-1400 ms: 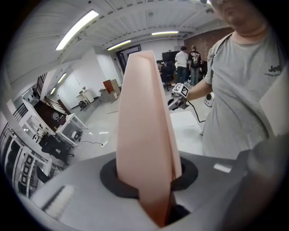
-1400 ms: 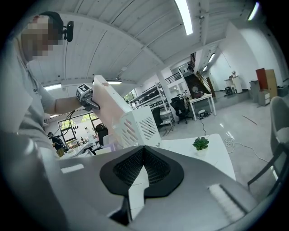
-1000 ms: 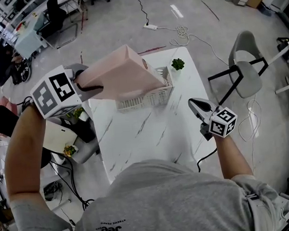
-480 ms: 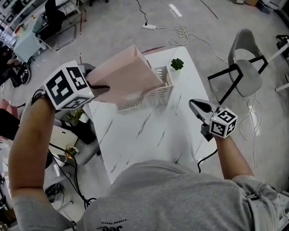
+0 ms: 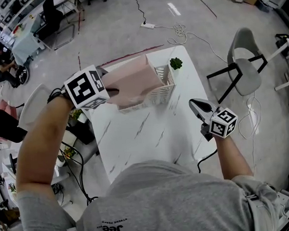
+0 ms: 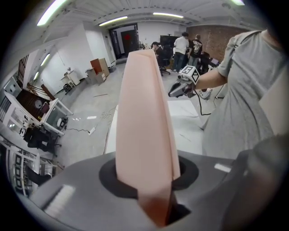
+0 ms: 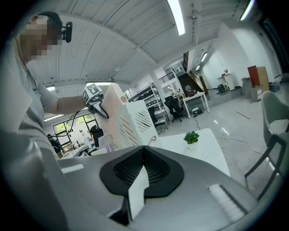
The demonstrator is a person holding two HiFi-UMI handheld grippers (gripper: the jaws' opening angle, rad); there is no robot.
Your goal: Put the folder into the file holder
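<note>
A pink folder (image 5: 132, 80) is clamped at its near end in my left gripper (image 5: 114, 91), which is shut on it. Its far end reaches into the white slotted file holder (image 5: 155, 95) at the back of the white marble table (image 5: 141, 137). In the left gripper view the folder (image 6: 144, 122) stands edge-on between the jaws and hides the holder. My right gripper (image 5: 192, 103) hovers over the table's right edge, shut and holding nothing. From the right gripper view I see the file holder (image 7: 135, 122), the folder (image 7: 114, 106) behind it and the left gripper (image 7: 97, 106).
A small potted plant (image 5: 176, 63) stands at the table's back right corner, just beside the holder. A grey chair (image 5: 246, 67) is off to the right. Cables and a power strip (image 5: 150, 26) lie on the floor behind; clutter sits left of the table.
My left gripper has carried the folder right and down, and its far end has dropped lower into the file holder. The right gripper has stayed where it was.
</note>
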